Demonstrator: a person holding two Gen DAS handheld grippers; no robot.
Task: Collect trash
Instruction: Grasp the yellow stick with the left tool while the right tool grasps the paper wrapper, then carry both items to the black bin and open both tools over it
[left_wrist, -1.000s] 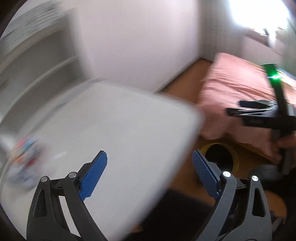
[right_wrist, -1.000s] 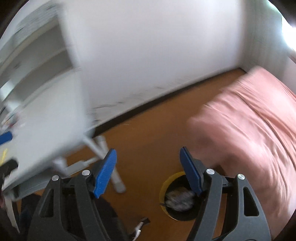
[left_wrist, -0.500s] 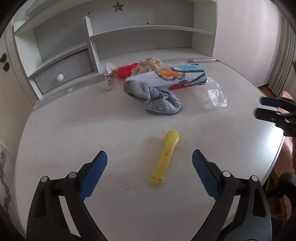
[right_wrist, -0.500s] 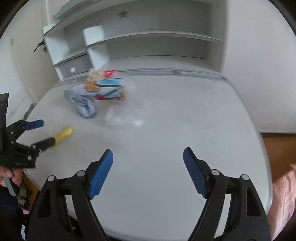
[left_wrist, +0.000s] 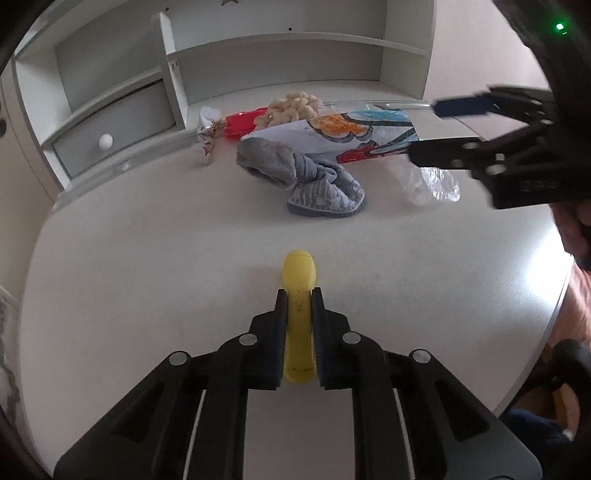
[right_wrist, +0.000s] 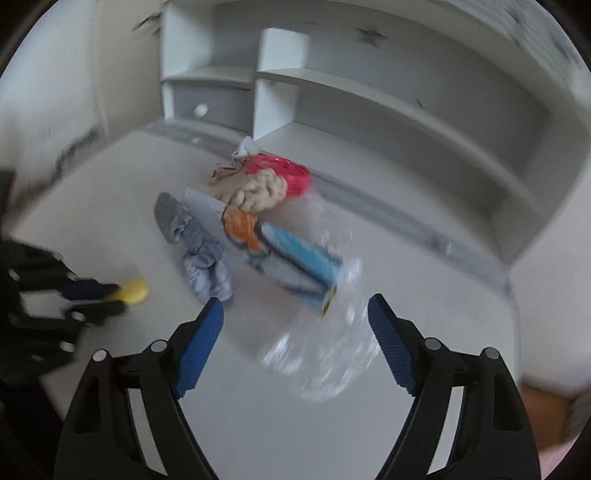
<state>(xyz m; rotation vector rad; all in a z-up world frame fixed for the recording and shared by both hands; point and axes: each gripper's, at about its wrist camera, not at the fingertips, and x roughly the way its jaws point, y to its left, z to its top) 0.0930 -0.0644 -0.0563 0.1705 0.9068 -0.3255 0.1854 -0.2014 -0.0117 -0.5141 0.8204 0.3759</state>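
The left gripper (left_wrist: 298, 308) was closing, its pads already pressed on the slim yellow plastic stick (left_wrist: 299, 295) lying on the white desk (left_wrist: 147, 258). The right gripper (right_wrist: 295, 332) hung wide open, nothing between its jaws, above crumpled clear plastic film (right_wrist: 325, 354). Beyond lay a grey knitted sock (left_wrist: 314, 177) and a colourful printed wrapper (left_wrist: 351, 136).

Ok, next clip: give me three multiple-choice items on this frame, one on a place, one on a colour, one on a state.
1. What lies right behind the yellow tool?
A grey sock
B cup
C book

2. What colour are the right gripper pads?
A red
B blue
C green

3. What are the left gripper jaws doing?
A gaping wide, nothing between
B closing on the yellow tool
C pressing the sock

Key: A, the sock sits just beyond the tool's tip; B, both pads show blue; B, the pads flank the tool's shaft.
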